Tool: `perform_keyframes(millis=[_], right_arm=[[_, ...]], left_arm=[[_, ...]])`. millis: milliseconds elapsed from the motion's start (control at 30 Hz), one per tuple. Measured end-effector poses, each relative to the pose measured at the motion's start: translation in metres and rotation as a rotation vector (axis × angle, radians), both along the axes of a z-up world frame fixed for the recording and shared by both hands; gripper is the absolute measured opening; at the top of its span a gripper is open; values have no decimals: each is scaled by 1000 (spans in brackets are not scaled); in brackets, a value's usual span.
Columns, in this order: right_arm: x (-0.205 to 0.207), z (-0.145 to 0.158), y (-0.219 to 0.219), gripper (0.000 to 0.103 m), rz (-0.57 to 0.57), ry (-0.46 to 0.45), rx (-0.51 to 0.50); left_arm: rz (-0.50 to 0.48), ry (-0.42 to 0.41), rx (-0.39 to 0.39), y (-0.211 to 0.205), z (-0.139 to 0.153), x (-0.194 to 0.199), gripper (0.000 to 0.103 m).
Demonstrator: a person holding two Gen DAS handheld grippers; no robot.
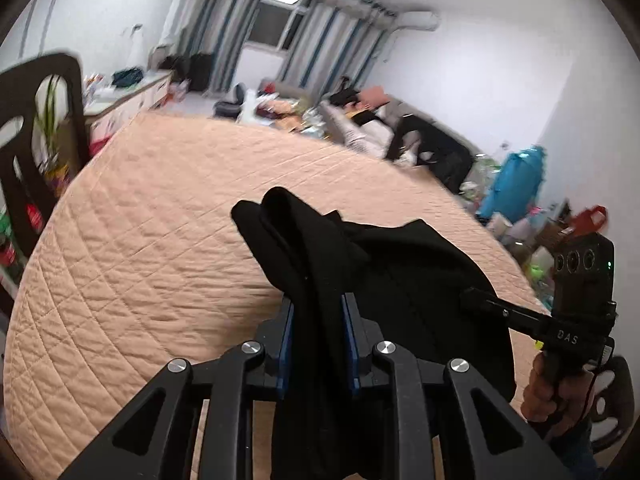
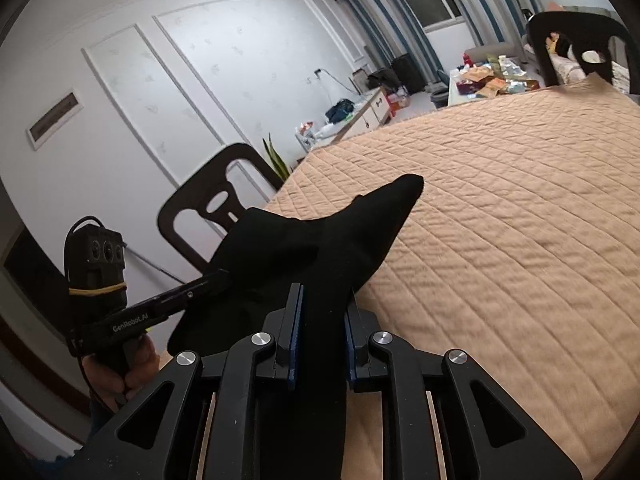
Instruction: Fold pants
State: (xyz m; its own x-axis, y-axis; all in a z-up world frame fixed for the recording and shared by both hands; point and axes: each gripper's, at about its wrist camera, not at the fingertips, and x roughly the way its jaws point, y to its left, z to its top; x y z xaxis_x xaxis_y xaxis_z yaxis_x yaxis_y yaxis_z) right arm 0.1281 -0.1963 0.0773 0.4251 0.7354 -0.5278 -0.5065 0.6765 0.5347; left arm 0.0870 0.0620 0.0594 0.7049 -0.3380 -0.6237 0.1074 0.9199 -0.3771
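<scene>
The black pants [image 1: 360,280] hung bunched between both grippers, lifted above the quilted peach bedspread [image 1: 160,220]. The left gripper [image 1: 318,312] had its blue-padded jaws pinched on a thick fold of the fabric, which rose past the fingertips in a crumpled peak. The right gripper [image 2: 322,300] was likewise clamped on a fold, the cloth tapering to a point over the bedspread [image 2: 520,220]. In each view the other gripper bit into the same garment from the side. Dark chairs [image 2: 208,216] stood at the bed's edge; a cluttered table [image 2: 492,80] sat beyond.
</scene>
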Motion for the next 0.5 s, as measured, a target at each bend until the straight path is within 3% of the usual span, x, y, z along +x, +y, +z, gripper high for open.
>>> perform_keyframes(millis=[100, 133, 233, 333, 500], right_arm=[[21, -34, 8, 22, -14, 112, -63], [20, -43, 10, 23, -37, 110, -114], [8, -46, 2, 26, -58, 74, -144], [-10, -28, -3, 26, -83, 2, -188], [-48, -9, 2, 26, -24, -114, -228]], left_arm=[[47, 106, 22, 15, -35, 13, 32], [54, 107, 9, 20, -43, 11, 35], [68, 81, -8, 27, -44, -6, 35], [85, 20, 53, 23, -30, -26, 34], [30, -71, 78, 4, -8, -62, 34]])
